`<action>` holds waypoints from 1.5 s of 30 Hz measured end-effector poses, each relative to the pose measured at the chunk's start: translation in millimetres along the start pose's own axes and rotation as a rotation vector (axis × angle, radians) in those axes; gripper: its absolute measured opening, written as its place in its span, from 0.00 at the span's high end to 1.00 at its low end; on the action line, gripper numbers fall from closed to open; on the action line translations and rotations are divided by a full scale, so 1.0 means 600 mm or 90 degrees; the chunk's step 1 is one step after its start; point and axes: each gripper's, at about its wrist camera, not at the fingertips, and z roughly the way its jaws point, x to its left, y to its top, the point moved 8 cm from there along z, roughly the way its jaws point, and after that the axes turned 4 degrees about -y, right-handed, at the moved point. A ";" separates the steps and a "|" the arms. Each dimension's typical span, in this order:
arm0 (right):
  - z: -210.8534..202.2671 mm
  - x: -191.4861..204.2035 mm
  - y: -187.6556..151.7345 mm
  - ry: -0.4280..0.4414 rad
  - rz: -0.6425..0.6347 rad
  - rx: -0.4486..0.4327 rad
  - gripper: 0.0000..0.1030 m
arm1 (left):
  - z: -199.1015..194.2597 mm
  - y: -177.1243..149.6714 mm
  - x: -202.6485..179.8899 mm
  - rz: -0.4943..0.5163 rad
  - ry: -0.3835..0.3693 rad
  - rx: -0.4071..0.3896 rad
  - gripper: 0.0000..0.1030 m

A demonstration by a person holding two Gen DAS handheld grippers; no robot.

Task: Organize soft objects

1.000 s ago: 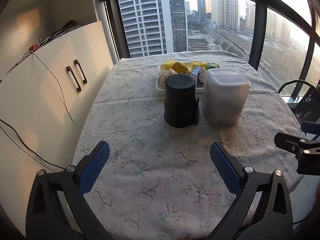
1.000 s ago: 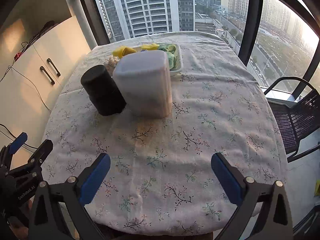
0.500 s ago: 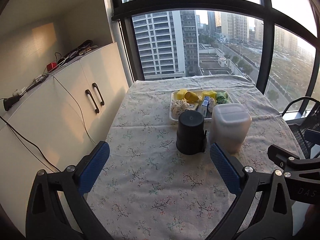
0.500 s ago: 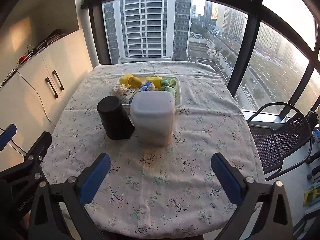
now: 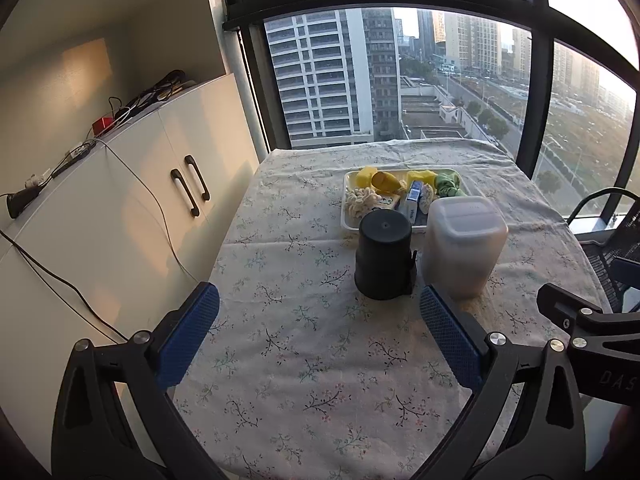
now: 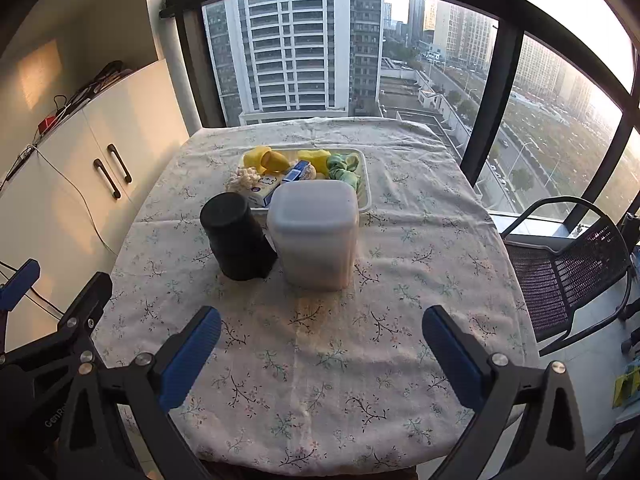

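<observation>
A white tray (image 5: 346, 216) at the table's far middle holds soft items: a cream knitted piece (image 5: 361, 199), yellow pieces (image 5: 383, 181), a green cloth (image 5: 448, 185) and a blue-white pack (image 5: 413, 201). The tray (image 6: 365, 184) also shows in the right wrist view. In front of it stand a black cylinder (image 5: 384, 258) and a translucent lidded box (image 5: 462, 244), side by side. My left gripper (image 5: 318, 334) is open and empty above the near table. My right gripper (image 6: 320, 346) is open and empty, beside the left one.
The table has a floral cloth (image 5: 304, 344). A white cabinet (image 5: 120, 216) with cables stands at the left. A black mesh chair (image 6: 568, 268) stands at the right. Large windows are behind the table.
Both grippers have pulled back and risen from the table, so the objects look smaller and farther. Both stay open and empty. Nothing on the table moved.
</observation>
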 end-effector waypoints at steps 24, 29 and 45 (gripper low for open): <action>0.004 -0.002 -0.002 0.000 -0.003 0.005 0.00 | 0.001 0.001 0.001 0.003 0.011 0.000 0.01; 0.004 -0.002 -0.002 0.001 -0.002 0.006 0.00 | 0.001 0.000 0.000 0.005 0.013 0.000 0.01; 0.004 -0.003 -0.003 0.004 0.000 0.006 0.00 | 0.002 -0.001 0.002 0.008 0.014 0.000 0.01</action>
